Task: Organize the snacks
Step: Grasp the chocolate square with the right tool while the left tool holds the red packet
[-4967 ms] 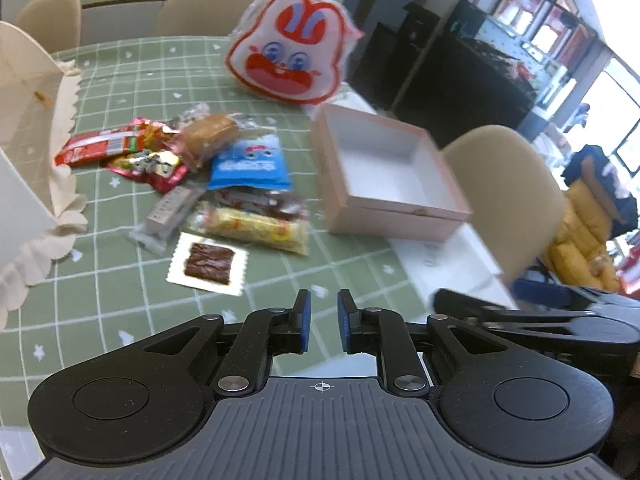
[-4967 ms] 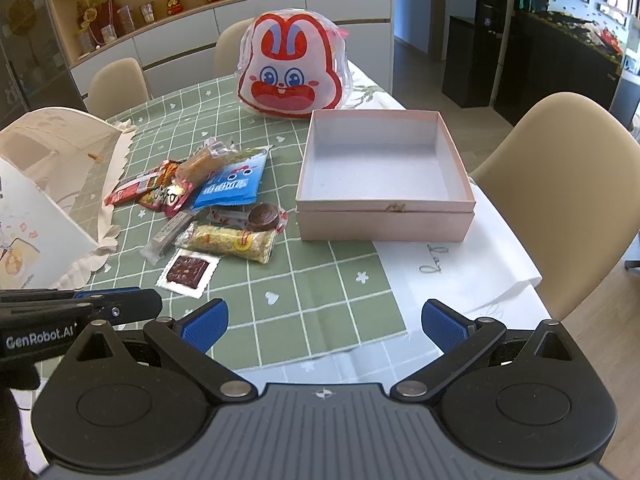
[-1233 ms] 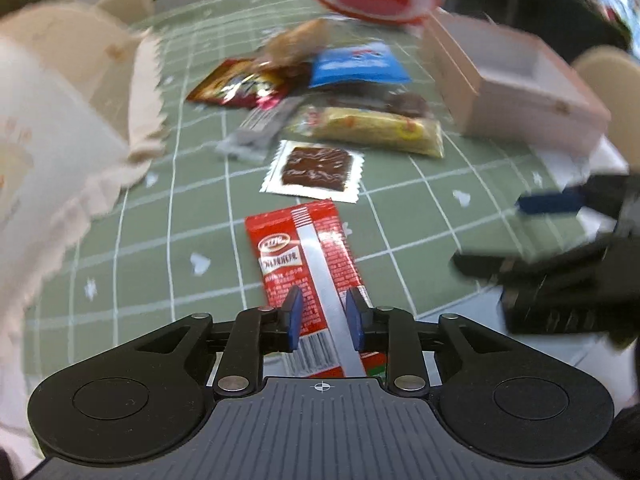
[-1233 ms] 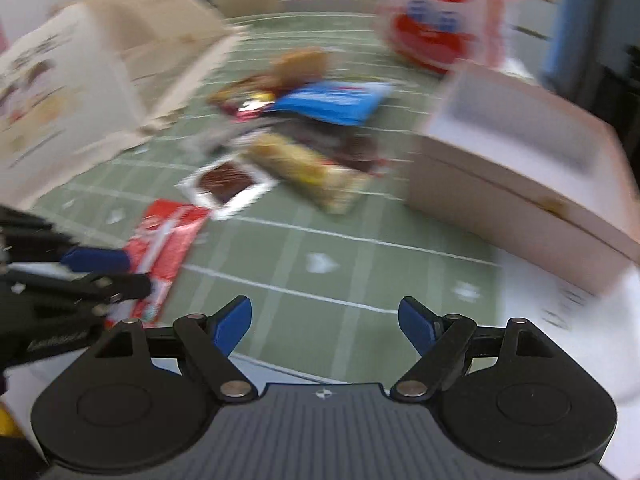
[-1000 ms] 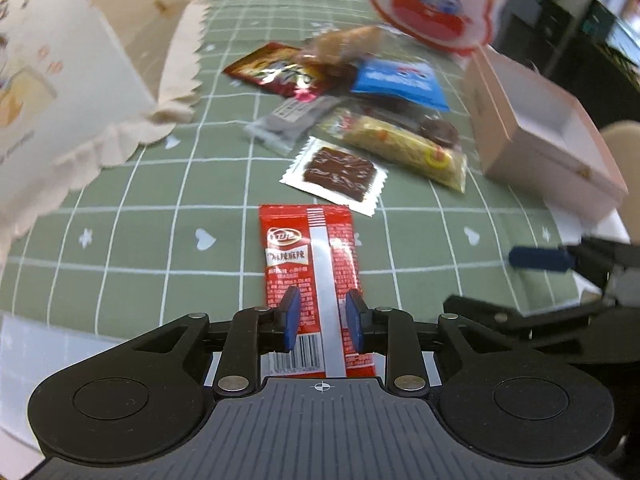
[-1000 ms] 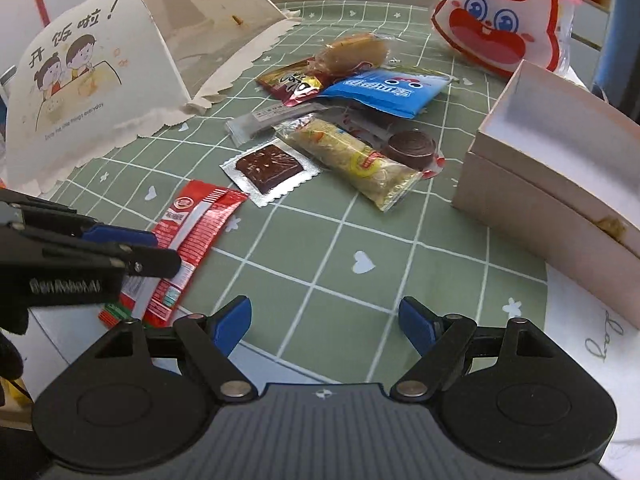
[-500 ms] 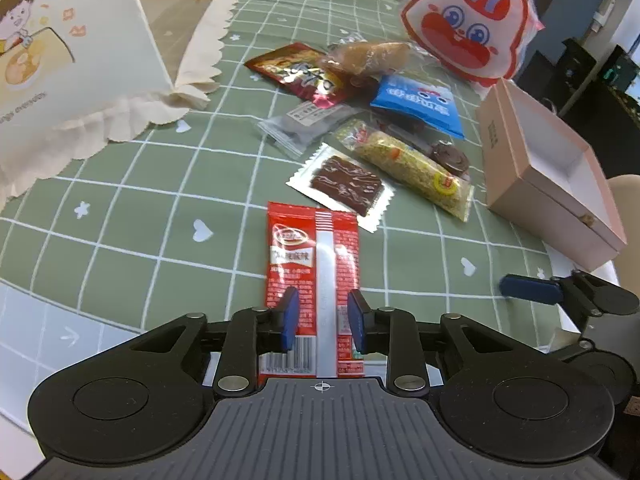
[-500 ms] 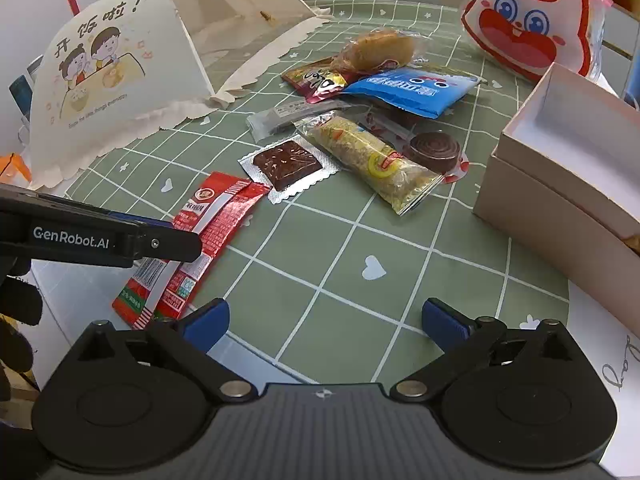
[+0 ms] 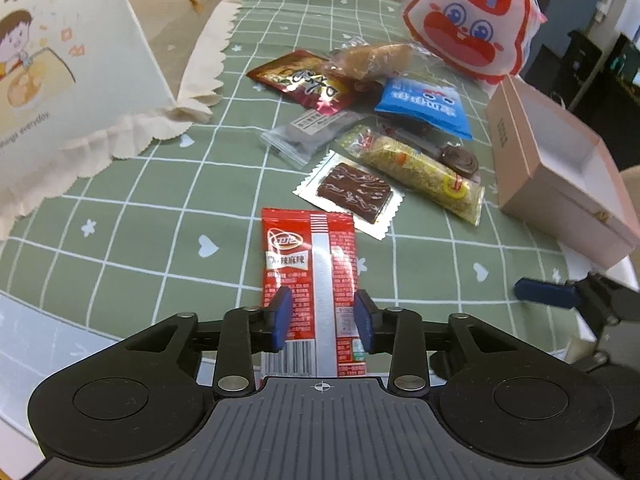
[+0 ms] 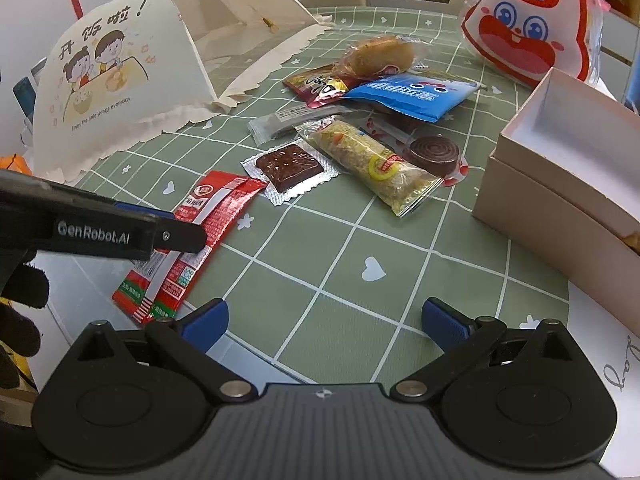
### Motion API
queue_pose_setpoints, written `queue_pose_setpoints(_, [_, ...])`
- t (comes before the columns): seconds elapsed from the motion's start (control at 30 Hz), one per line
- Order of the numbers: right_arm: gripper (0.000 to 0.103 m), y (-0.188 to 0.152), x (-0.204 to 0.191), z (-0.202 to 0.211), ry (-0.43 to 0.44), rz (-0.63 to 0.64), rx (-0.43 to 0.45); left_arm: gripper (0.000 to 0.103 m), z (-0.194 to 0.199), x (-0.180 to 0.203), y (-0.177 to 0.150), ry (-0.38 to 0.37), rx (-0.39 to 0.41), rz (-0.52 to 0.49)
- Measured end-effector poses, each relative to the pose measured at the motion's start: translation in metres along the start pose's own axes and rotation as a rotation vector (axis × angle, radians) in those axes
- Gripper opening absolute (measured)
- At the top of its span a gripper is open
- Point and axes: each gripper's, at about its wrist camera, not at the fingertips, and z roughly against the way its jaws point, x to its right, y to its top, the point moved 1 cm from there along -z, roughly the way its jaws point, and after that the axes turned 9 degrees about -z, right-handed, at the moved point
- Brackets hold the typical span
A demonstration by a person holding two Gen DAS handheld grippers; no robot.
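Observation:
A red snack packet [image 9: 310, 264] lies flat on the green checked tablecloth near the front edge, also seen in the right wrist view [image 10: 192, 236]. My left gripper [image 9: 322, 318] is open, its blue pads on either side of the packet's near end. My right gripper [image 10: 322, 324] is wide open and empty above the cloth to the right. A pile of snacks lies beyond: a brown bar in clear wrap [image 9: 352, 188], a yellow bar [image 9: 416, 168], a blue packet [image 9: 424, 106], a bun [image 9: 372, 58]. An open pink box [image 9: 560, 168] stands at the right.
A cream mesh food cover [image 9: 80, 60] stands at the left. A red and white rabbit-face bag [image 9: 472, 20] stands at the back. The table's front edge with white cloth [image 9: 48, 332] is just below the grippers. Chairs stand behind the table.
My left gripper's jaws have opened from shut on the red packet; the packet now lies on the cloth between them. My right gripper has stayed wide open and shifted little.

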Motion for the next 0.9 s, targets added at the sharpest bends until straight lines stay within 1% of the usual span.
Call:
queue_pose_setpoints(0.07, [0.103,-0.001,-0.002,-0.001,-0.009,0.015,0.002,0.048,-0.001,0.002,0.001,-0.018,-0.001,0.001])
queue_pose_setpoints(0.13, [0.103,-0.002,-0.003,-0.001,-0.017,0.026,0.005,0.059,-0.002,0.004,0.001,-0.035,-0.001,-0.011])
queue_pose_setpoints(0.17, [0.103,-0.003,-0.004,-0.001,-0.02,0.029,0.006,0.062,-0.003,0.006,0.002,-0.043,-0.002,-0.017])
queue_pose_setpoints(0.23, [0.103,-0.003,-0.004,-0.001,-0.023,0.032,0.008,0.071,-0.004,0.008,0.002,-0.06,-0.003,-0.027])
queue_pose_setpoints(0.3, [0.103,-0.004,-0.005,-0.001,-0.027,0.038,0.009,0.071,-0.004,0.009,0.002,-0.063,-0.001,-0.026])
queue_pose_setpoints(0.33, [0.103,-0.004,-0.005,-0.002,-0.031,0.043,0.01,0.069,-0.004,0.008,0.002,-0.062,0.002,-0.024])
queue_pose_setpoints(0.37, [0.103,-0.005,-0.006,-0.002,-0.036,0.049,0.009,0.067,-0.003,0.008,0.002,-0.049,0.006,-0.025])
queue_pose_setpoints(0.4, [0.103,-0.005,-0.007,-0.003,-0.042,0.053,0.009,0.063,-0.002,0.007,0.001,-0.026,0.013,-0.032])
queue_pose_setpoints(0.47, [0.103,-0.005,-0.008,-0.003,-0.048,0.046,0.013,0.062,-0.003,0.005,0.0,0.028,0.013,-0.05])
queue_pose_setpoints(0.5, [0.103,-0.006,-0.008,-0.003,-0.051,0.039,0.016,0.062,-0.005,0.003,-0.001,0.036,0.002,-0.046])
queue_pose_setpoints(0.53, [0.103,-0.006,-0.008,-0.003,-0.055,0.037,0.017,0.062,-0.009,-0.001,-0.002,0.03,-0.02,-0.033])
queue_pose_setpoints(0.57, [0.103,-0.005,-0.009,-0.003,-0.059,0.037,0.017,0.064,-0.009,-0.002,-0.002,0.025,-0.01,-0.032])
queue_pose_setpoints(0.63, [0.103,-0.006,-0.011,-0.004,-0.071,0.044,0.016,0.064,-0.012,-0.002,-0.001,0.026,-0.015,-0.047])
queue_pose_setpoints(0.7, [0.103,-0.006,-0.014,-0.005,-0.084,0.058,0.015,0.068,-0.014,0.001,0.001,0.02,-0.015,-0.066])
queue_pose_setpoints(0.77, [0.103,-0.007,-0.014,-0.005,-0.083,0.068,0.018,0.069,-0.017,0.003,0.004,0.015,-0.018,-0.091])
queue_pose_setpoints(0.83, [0.103,-0.007,-0.013,-0.004,-0.075,0.075,0.019,0.066,-0.017,0.005,0.006,0.007,-0.026,-0.121])
queue_pose_setpoints(0.9, [0.1,-0.007,-0.012,-0.002,-0.097,0.067,0.031,0.06,-0.017,0.006,0.009,-0.004,-0.044,-0.167])
